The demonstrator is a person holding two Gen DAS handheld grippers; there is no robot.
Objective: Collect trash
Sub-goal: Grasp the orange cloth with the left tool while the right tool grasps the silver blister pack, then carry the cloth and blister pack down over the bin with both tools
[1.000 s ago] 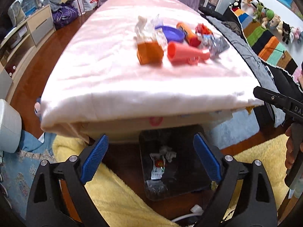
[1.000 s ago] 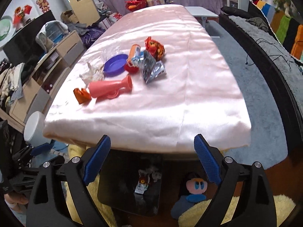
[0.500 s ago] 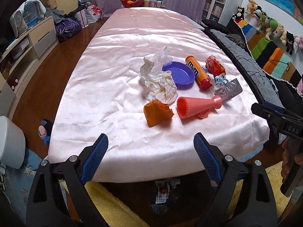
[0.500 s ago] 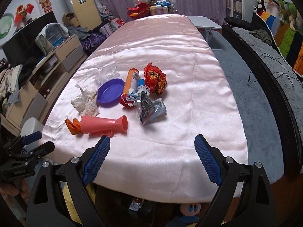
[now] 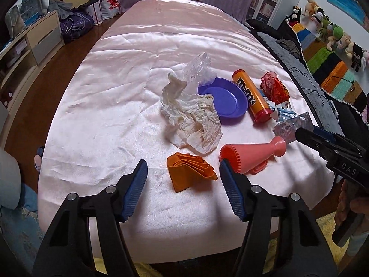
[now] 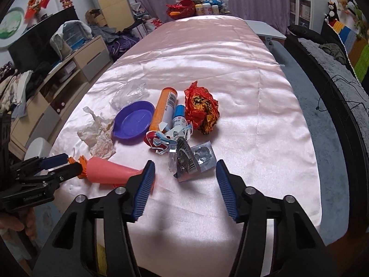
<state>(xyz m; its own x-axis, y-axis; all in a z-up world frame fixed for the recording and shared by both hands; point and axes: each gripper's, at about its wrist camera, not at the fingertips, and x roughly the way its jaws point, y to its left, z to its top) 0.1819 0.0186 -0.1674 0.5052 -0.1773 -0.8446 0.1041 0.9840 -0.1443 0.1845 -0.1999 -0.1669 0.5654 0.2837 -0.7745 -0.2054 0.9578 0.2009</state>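
Note:
Trash lies on the pink-covered table (image 5: 110, 97). A folded orange paper (image 5: 189, 173) sits just ahead of my left gripper (image 5: 183, 167), whose jaws are closing with no pad touching it. Beyond it are a crumpled white tissue (image 5: 193, 122), clear plastic (image 5: 198, 69), a purple plate (image 5: 223, 99), an orange candy tube (image 5: 250, 94), a red wrapper (image 5: 273, 86) and a pink cone (image 5: 251, 152). My right gripper (image 6: 184, 164) is closing around a silver foil wrapper (image 6: 191, 159) without touching it. Each gripper also shows at the edge of the other's view.
A red basket and bottles (image 6: 196, 8) stand at the table's far end. A sideboard (image 6: 76, 67) and clutter line the left wall. A dark sofa (image 5: 322, 85) with soft toys runs along the right. A white bin (image 6: 37, 147) stands at the table's left corner.
Both grippers came forward from the black bin under the table's edge to over the tabletop trash. Both pairs of jaws have narrowed from wide open.

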